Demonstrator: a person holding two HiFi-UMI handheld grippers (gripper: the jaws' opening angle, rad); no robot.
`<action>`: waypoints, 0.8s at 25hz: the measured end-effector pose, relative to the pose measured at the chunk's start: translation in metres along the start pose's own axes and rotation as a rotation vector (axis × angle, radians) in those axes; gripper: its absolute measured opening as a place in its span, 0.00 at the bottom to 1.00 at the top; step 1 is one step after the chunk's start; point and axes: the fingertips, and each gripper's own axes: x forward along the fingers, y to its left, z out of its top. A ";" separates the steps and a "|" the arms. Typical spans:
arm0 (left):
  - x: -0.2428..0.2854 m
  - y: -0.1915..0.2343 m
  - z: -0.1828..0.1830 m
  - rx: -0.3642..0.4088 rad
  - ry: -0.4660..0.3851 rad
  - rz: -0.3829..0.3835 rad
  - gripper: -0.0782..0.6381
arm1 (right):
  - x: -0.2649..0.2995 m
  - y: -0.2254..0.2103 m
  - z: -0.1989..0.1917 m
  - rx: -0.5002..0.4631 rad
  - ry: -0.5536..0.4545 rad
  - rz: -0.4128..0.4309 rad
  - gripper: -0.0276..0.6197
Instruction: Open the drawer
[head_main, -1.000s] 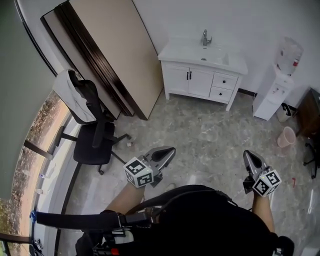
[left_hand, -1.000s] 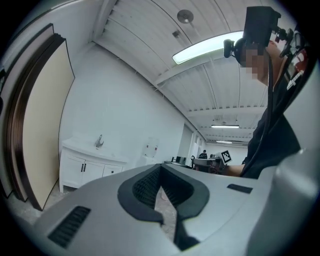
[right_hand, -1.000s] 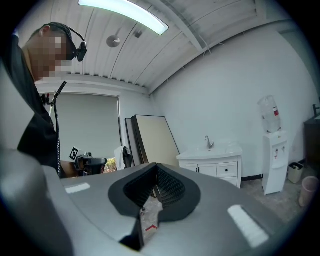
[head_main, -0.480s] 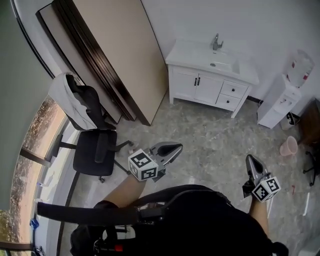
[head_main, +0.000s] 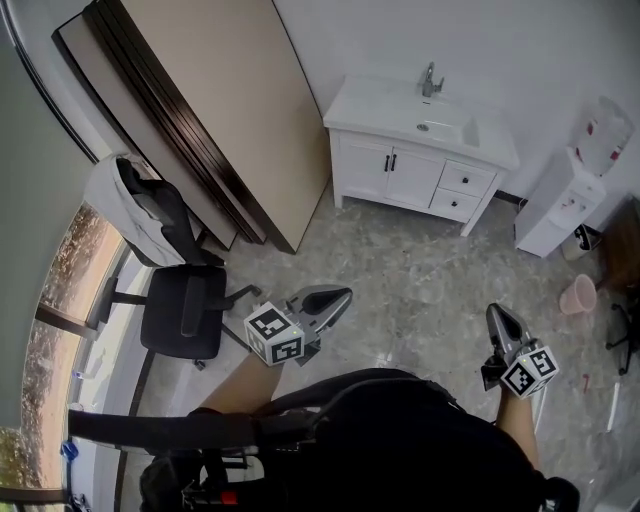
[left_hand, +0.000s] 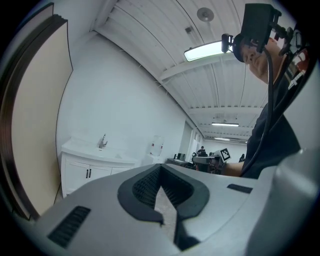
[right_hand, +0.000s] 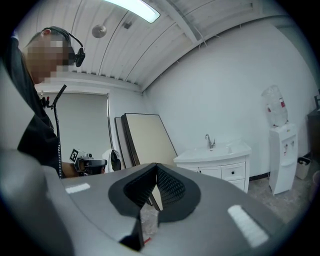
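Well, this looks like the walking-up step — the drawer (head_main: 458, 177) sits in the right side of the white sink cabinet (head_main: 385, 170) by the far wall (head_main: 400, 30), well apart from both claws. The left claw (head_main: 340, 296) and the right claw (head_main: 497, 312) are each pressed together, holding nothing. Next, I think, one must get near, spread, and pinch the knob (head_main: 470, 181).

No words, numbers or brand names can be read anywhere. The left marker cube (head_main: 275, 335) on the left gripper (head_main: 338, 296) and the right marker cube (head_main: 529, 371) on the right gripper (head_main: 497, 312) show only black and white square patterns, not letters. The water bottle (head_main: 605, 130) on the white dispenser (head_main: 555, 205) has a red label, but it is too small to read.
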 end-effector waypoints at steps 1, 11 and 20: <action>0.008 0.001 0.002 0.003 -0.001 0.011 0.10 | 0.003 -0.009 0.003 0.001 -0.003 0.012 0.05; 0.130 -0.016 0.027 0.014 -0.084 0.112 0.10 | 0.007 -0.137 0.057 -0.055 0.012 0.128 0.05; 0.202 -0.009 0.030 -0.011 -0.103 0.152 0.10 | 0.011 -0.220 0.082 -0.061 0.018 0.148 0.05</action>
